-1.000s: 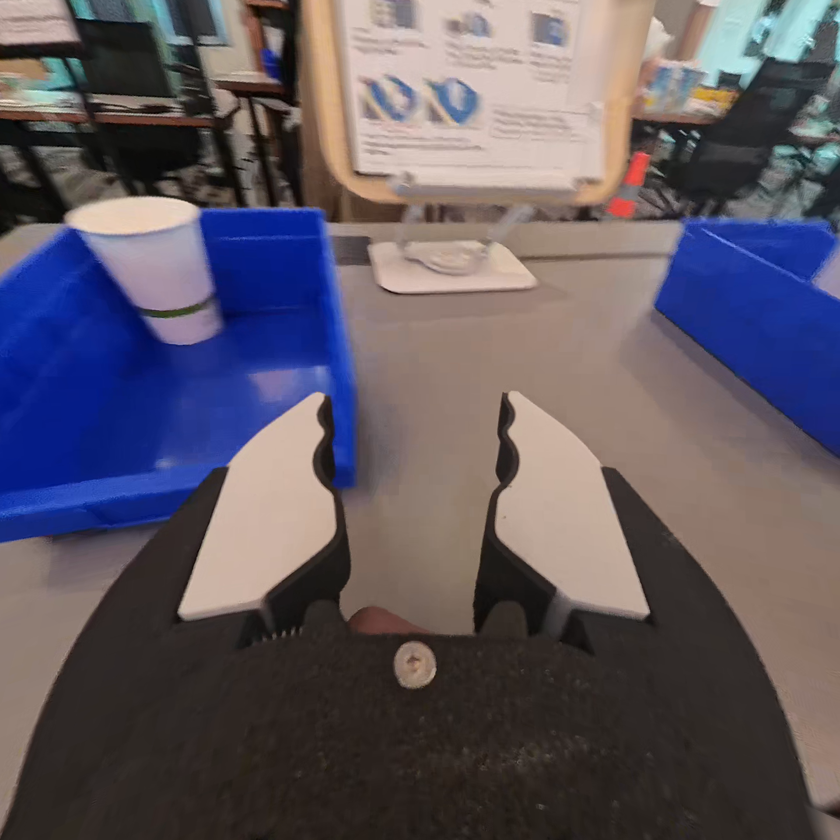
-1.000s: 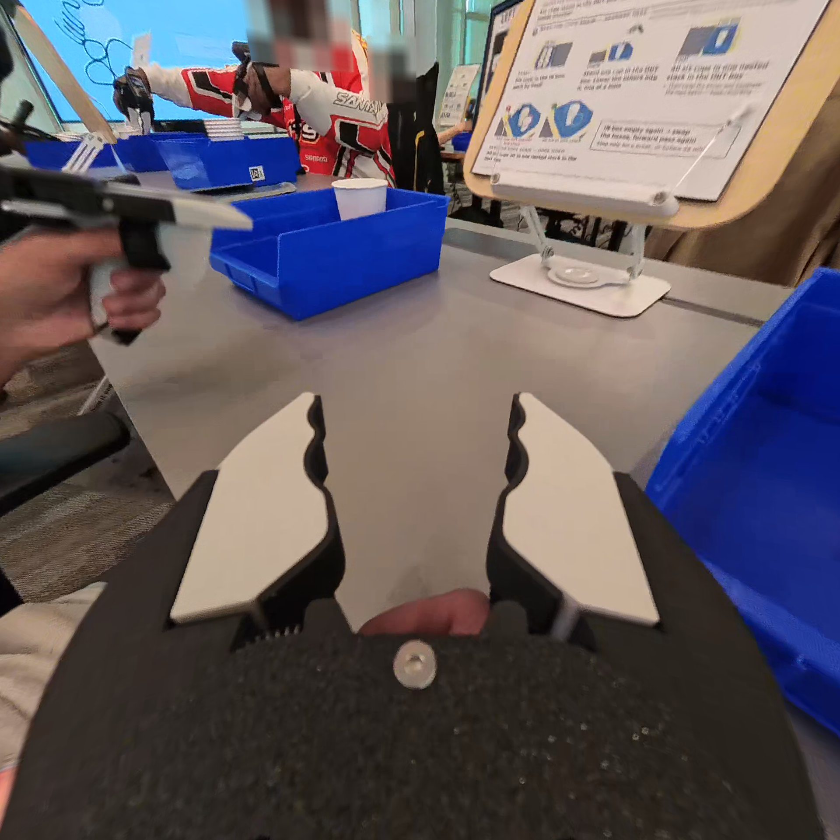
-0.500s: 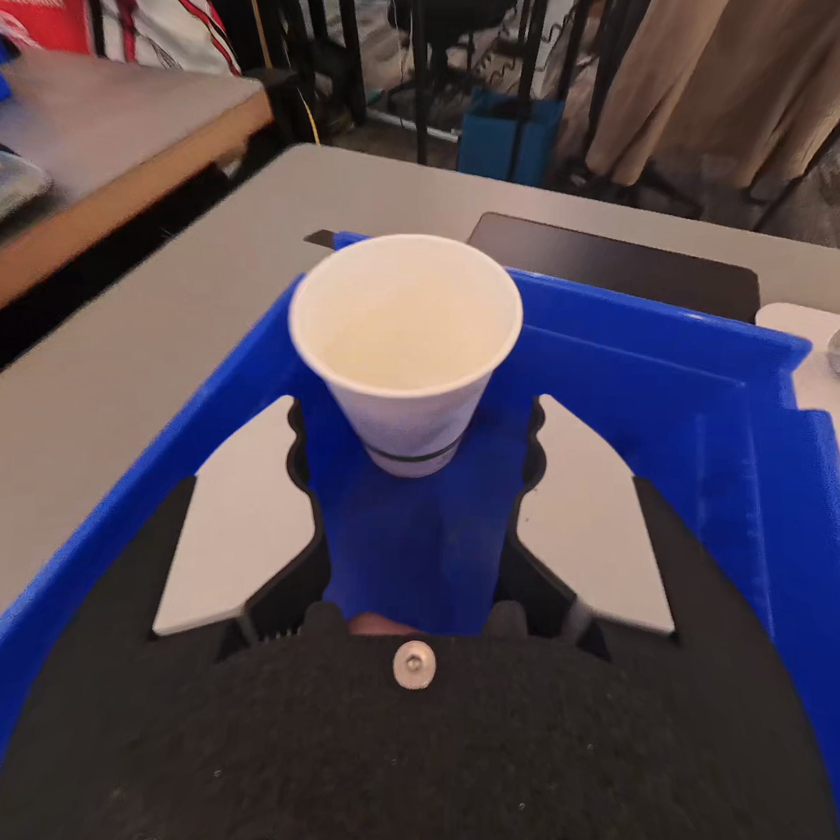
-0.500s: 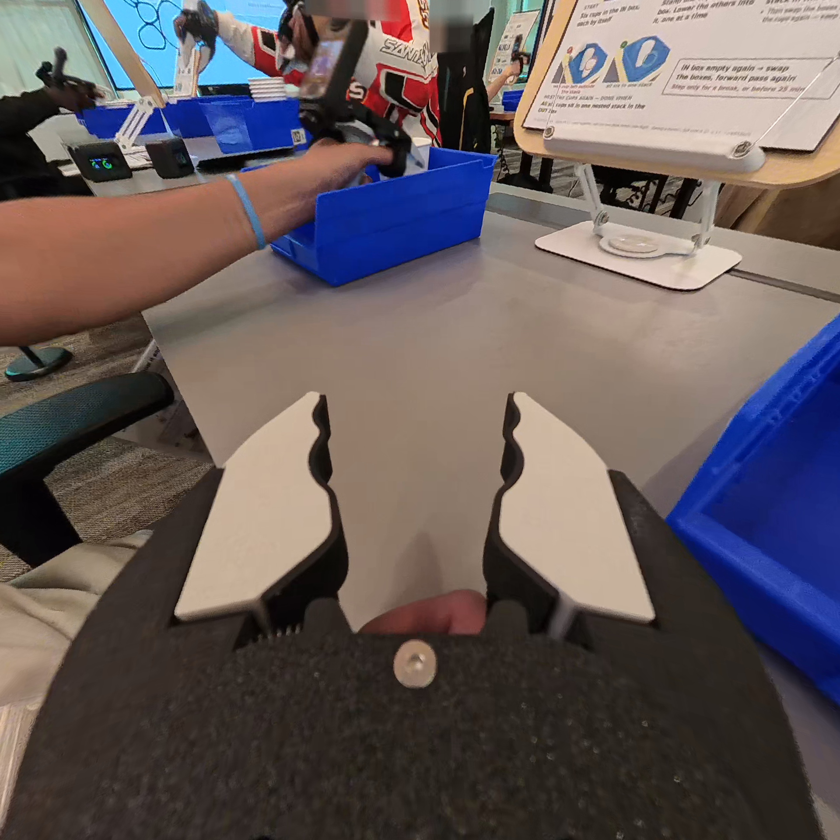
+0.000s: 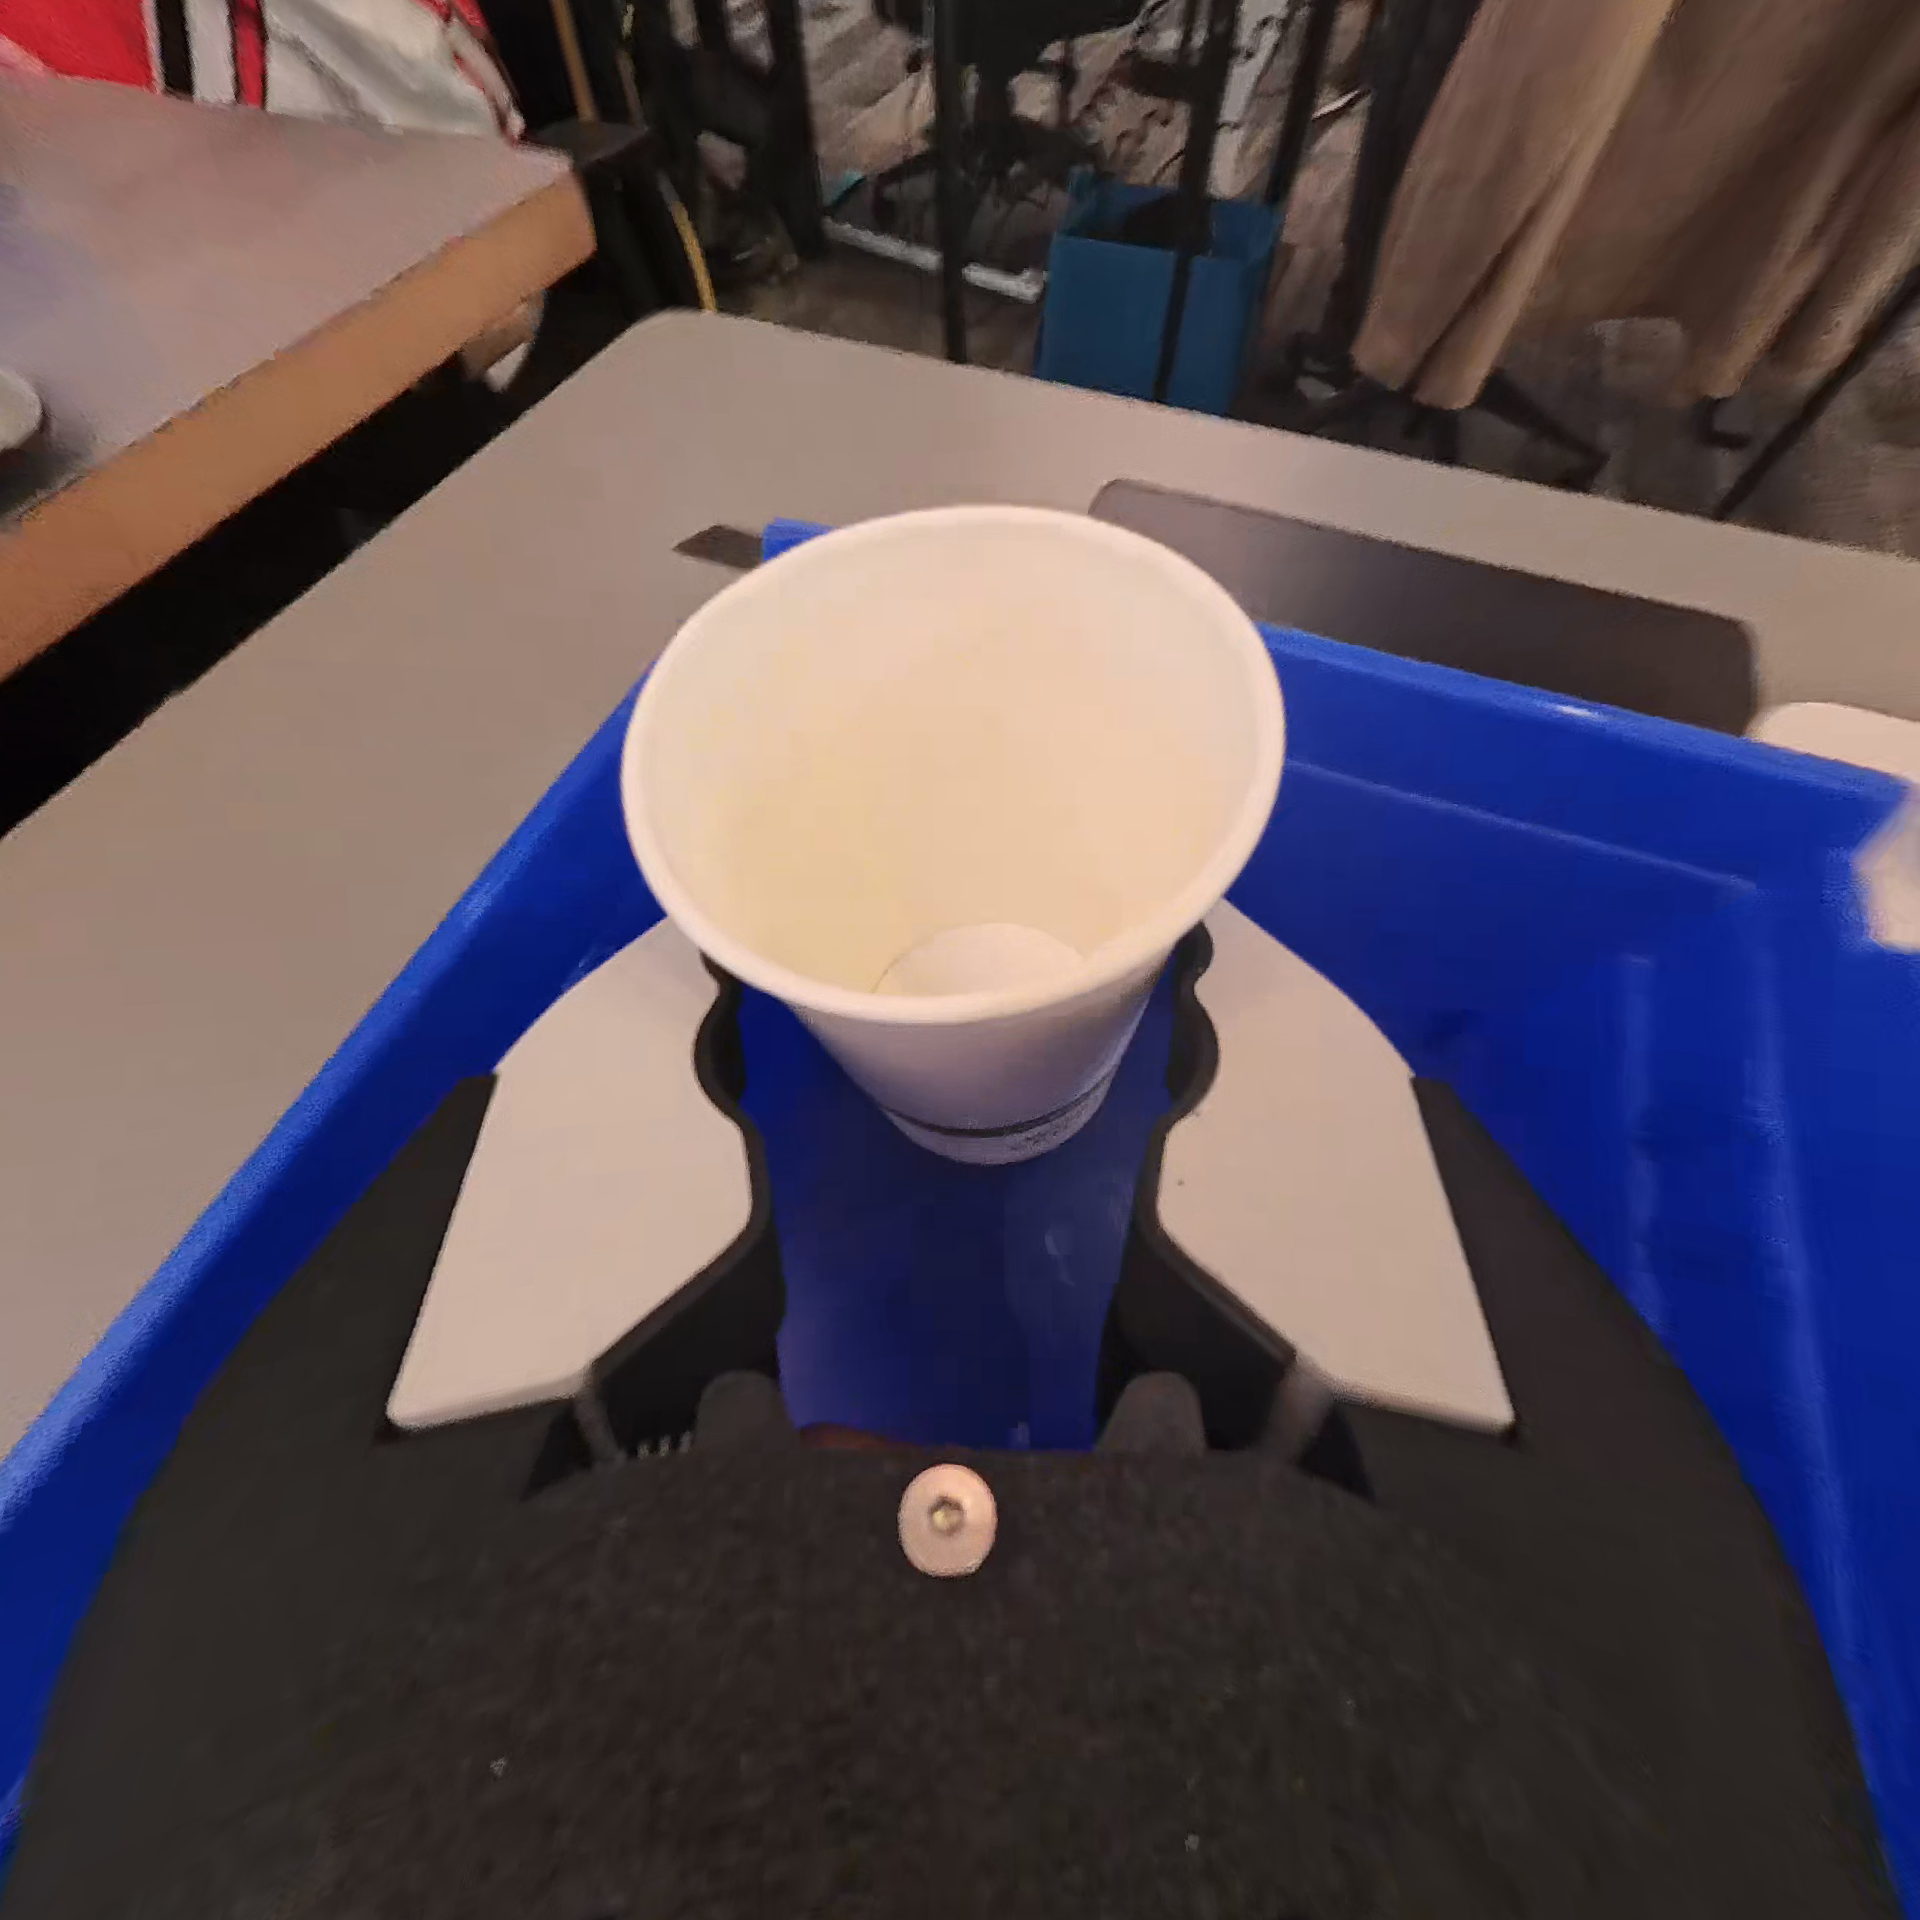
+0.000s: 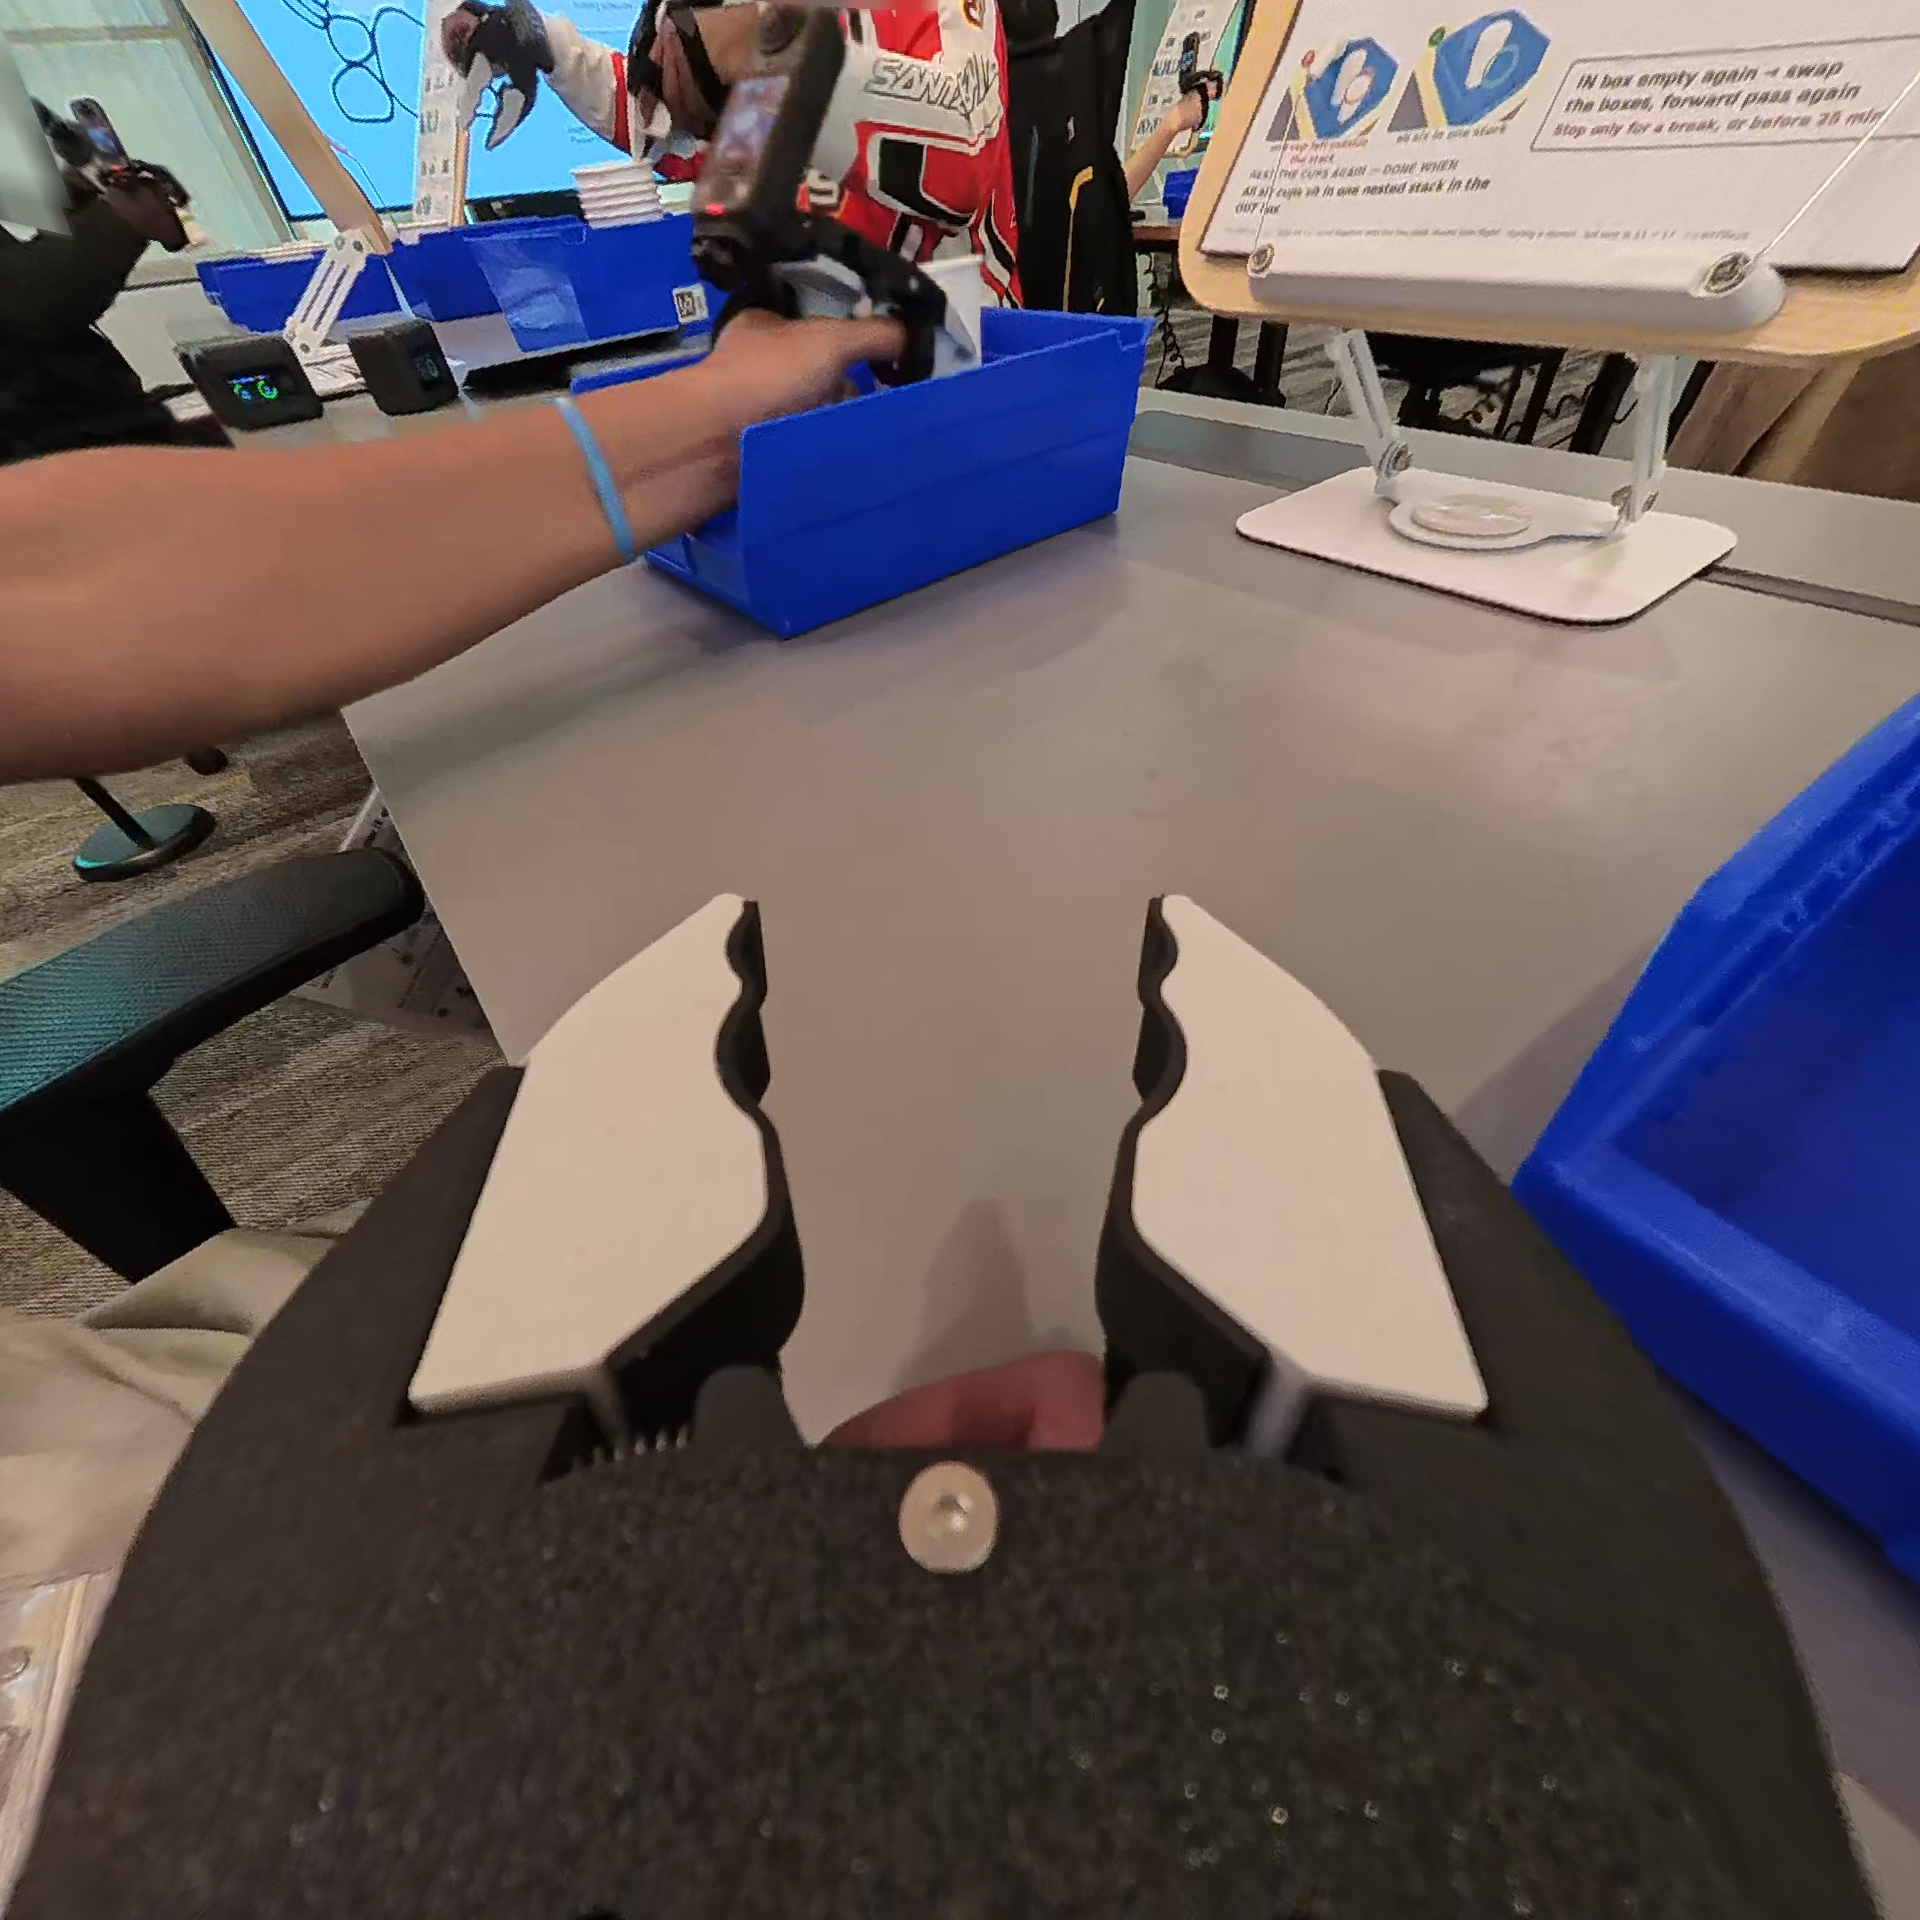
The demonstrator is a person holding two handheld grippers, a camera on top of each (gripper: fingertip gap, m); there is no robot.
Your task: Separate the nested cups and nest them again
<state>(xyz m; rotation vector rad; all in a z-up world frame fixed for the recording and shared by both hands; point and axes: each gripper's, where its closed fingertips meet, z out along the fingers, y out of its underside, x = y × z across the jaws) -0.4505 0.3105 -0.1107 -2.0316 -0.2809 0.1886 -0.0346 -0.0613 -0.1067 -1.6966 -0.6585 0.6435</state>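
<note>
A white paper cup (image 5: 951, 790) with a dark band near its base stands upright in the blue bin (image 5: 1558, 935) on the left of the grey table. My left gripper (image 5: 956, 966) is down in that bin with the cup's lower body between its fingers. Blue floor shows between the left pad (image 5: 727, 1039) and the cup wall, so the jaws are open around it. The right wrist view shows this gripper (image 6: 831, 291) at the cup (image 6: 961, 301) in the bin (image 6: 935, 488). My right gripper (image 6: 951, 914) is open and empty above the table.
A second blue bin (image 6: 1766, 1195) sits close on the right of my right gripper. A white stand with an instruction sheet (image 6: 1507, 520) stands at the table's back. The person's forearm (image 6: 312, 582) reaches across the left. A black chair (image 6: 156, 987) is beside the table.
My left gripper swung left and went down into the bin until the cup stood between its fingers; its jaws widened, then narrowed a little. My right gripper stayed nearly still and closed slightly.
</note>
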